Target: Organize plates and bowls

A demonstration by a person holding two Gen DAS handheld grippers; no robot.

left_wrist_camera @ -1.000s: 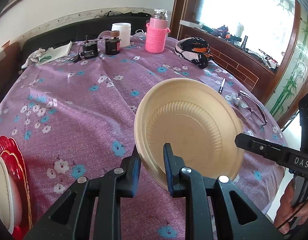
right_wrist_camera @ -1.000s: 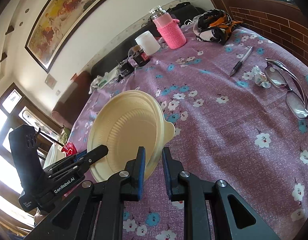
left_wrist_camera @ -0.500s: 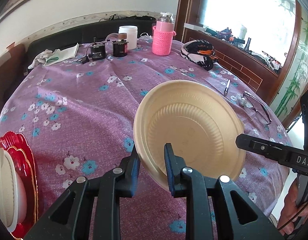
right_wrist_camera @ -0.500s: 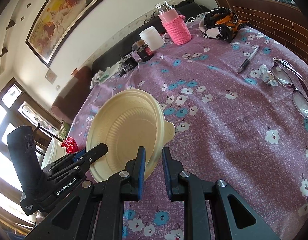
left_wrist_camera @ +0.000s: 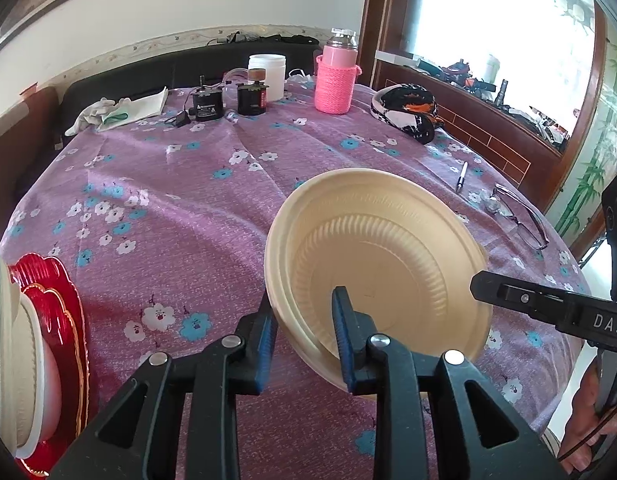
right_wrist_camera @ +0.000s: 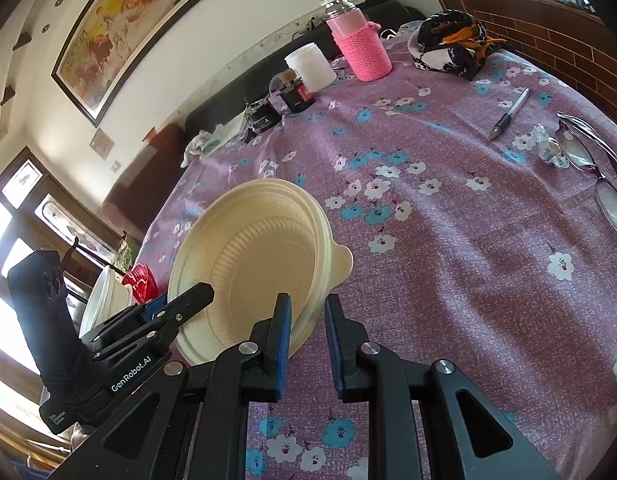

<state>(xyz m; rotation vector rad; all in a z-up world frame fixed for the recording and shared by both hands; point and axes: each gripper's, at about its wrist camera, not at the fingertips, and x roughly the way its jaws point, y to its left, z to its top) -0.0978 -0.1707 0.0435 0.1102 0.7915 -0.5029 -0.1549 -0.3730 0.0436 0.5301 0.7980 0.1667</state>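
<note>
While the left gripper (left_wrist_camera: 303,300) loosens: its fingers have just been opening, with the left edge of the cream bowl (left_wrist_camera: 388,264) between them. The outer pad lies against the rim, but I cannot tell if the inner pad presses.
Right gripper (right_wrist_camera: 308,300): fingers closed on the opposite edge, beside the bowl's small tab.
Bowl: tilted in the air above the near part of the table (left_wrist_camera: 188,208), hollow facing both cameras. The rim is stepped; whether it is one bowl or two nested I cannot tell.
Meaning: probably a handover, with the weight passing to the right side, which calls for a firm pinch there.
Stack: red plates (left_wrist_camera: 68,312) with white dishes at the table's left edge, a likely destination.
In the way: nothing lies between bowl and stack.
Clutter: pen (left_wrist_camera: 461,176), glasses (left_wrist_camera: 520,216), pink-sleeved bottle (left_wrist_camera: 334,84) and white jar (left_wrist_camera: 268,72) sit well apart.
</note>
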